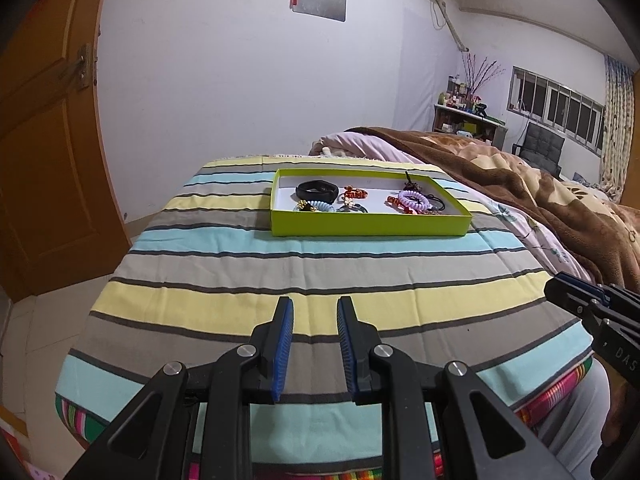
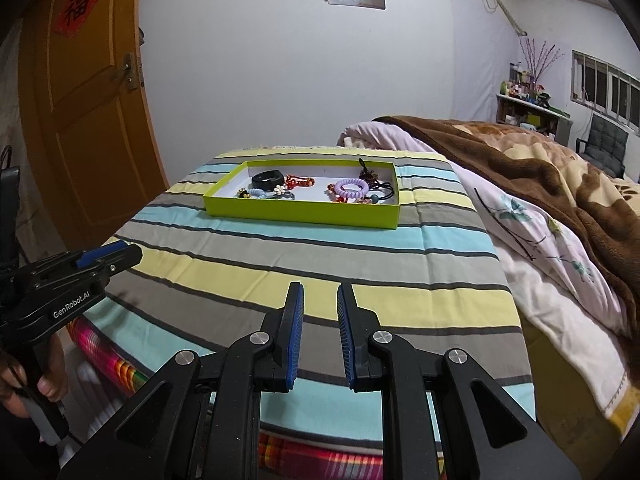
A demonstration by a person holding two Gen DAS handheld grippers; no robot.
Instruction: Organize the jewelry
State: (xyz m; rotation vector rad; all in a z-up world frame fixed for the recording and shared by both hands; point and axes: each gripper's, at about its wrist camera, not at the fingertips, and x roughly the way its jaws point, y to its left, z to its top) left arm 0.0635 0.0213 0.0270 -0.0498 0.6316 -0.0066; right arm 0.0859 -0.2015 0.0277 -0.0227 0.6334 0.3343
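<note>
A striped cloth (image 1: 320,264) in yellow, pale blue and grey bands covers the flat surface that carries everything; a brown blanket (image 1: 520,176) and a pale floral quilt (image 2: 540,240) lie heaped along its right edge. An orange-brown door (image 2: 88,120) stands beyond the left edge, bearing a red diamond sign (image 2: 78,10) with the character 福.

Near the far edge of the cloth sits a shallow lime-green tray (image 1: 370,226) with a white floor, and all the jewelry lies inside it. In its left half are a black band (image 1: 317,191), a pale blue coil hair tie (image 1: 322,207) just in front of it, and a red-orange beaded piece (image 1: 354,193) toward the middle. In its right half rests a lilac coil hair tie (image 1: 414,201), with a black cord piece (image 2: 380,192) beside it toward the right wall and small red beads touching its near side. The finer pieces are too small to tell apart.

The left gripper (image 1: 315,322) hovers above the near edge of the cloth, its blue-padded fingers (image 1: 284,344) parted and holding nothing. The right gripper (image 2: 320,308) hovers likewise, its pads (image 2: 296,336) apart and empty. Both are well apart from the tray. The right wrist view shows "GenRobot.AI" printed on the left gripper's body; the letters "DAS" show on the right gripper at the edge of the left wrist view.
</note>
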